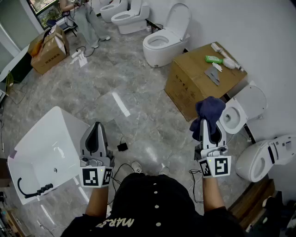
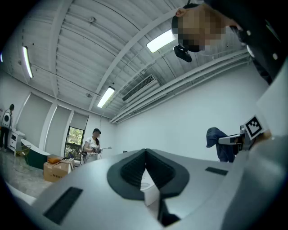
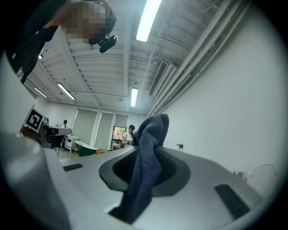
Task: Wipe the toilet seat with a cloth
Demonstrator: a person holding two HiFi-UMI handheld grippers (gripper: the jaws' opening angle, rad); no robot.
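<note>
Right gripper [image 3: 150,146], jaws clamped on blue cloth [image 3: 144,179].

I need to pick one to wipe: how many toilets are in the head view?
5 toilets: two at the top edge, one below them, one open at the right, one at lower right. Others may be hidden off-frame.

Left forearm [image 1: 96,202] and right forearm [image 1: 213,193] reach forward, well apart, both tools angled upward. The left claw [image 1: 96,127] has its jaws pressed together, empty; the right claw [image 1: 210,125] is clamped on a dark blue cloth [image 1: 209,111].
</note>
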